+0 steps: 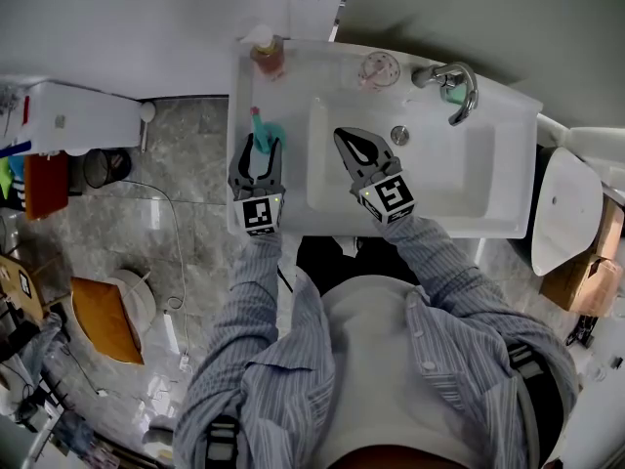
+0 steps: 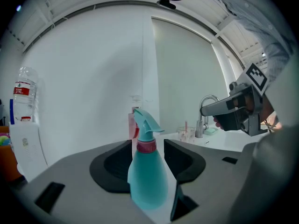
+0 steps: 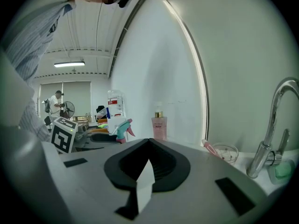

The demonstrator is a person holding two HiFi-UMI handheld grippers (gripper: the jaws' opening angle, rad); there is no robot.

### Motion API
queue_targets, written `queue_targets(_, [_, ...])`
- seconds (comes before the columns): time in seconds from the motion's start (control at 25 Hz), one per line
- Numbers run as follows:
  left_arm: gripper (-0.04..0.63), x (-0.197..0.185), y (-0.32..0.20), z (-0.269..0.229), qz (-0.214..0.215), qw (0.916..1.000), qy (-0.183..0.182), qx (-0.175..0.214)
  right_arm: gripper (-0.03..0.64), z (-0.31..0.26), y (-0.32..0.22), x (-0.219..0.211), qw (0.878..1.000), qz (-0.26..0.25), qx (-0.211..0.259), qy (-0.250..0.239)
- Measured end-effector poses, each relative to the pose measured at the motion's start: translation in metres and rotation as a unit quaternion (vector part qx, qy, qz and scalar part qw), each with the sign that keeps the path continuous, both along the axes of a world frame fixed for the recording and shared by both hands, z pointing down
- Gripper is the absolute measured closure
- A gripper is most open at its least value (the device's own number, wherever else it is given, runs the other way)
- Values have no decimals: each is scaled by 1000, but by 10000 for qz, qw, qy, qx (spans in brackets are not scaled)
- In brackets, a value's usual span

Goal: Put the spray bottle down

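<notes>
The teal spray bottle (image 1: 264, 131) with a pink collar stands upright on the left ledge of the white sink (image 1: 488, 225). My left gripper (image 1: 263, 146) is open around it. In the left gripper view the spray bottle (image 2: 147, 176) sits between the jaws, with a white gap showing at the right jaw. It also appears far off as the spray bottle (image 3: 119, 127) in the right gripper view. My right gripper (image 1: 341, 136) hovers over the basin, shut and empty, its tips meeting at the right gripper (image 3: 149, 140).
A pink soap dispenser (image 1: 266, 55) stands at the ledge's back corner, just behind the spray bottle. A glass dish (image 1: 378, 68) and the chrome faucet (image 1: 454, 84) line the back rim. A toilet (image 1: 564, 208) is to the right; a cable and boxes lie on the floor at left.
</notes>
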State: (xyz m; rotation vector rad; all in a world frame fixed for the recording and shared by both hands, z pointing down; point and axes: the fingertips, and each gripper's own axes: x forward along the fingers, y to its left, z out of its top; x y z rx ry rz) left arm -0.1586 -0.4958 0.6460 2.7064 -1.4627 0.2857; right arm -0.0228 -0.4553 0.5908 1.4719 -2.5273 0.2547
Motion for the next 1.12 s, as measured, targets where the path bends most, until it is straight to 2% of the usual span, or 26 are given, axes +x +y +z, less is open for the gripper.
queue_targets(0.28, [407, -5, 36, -9, -226, 9997, 9, -77, 601, -17, 18, -11, 9993, -336, 153, -74])
queue_targets(0.48, [476, -13, 64, -34, -510, 9987, 78, 0, 601, -36, 40, -14, 9979, -560, 267, -176])
queue_targets(0.76, [526, -19, 99, -87, -728, 9969, 148, 241, 601, -71, 71, -19, 9943, -915, 454, -316])
queue_targets(0.92, [552, -20, 117, -111, -752, 9964, 131, 367, 601, -87, 83, -15, 9935, -905, 539, -440])
queue_targets(1.12, [580, -21, 130, -143, -908, 9943, 325, 457, 601, -102, 93, -3, 9931, -854, 582, -550])
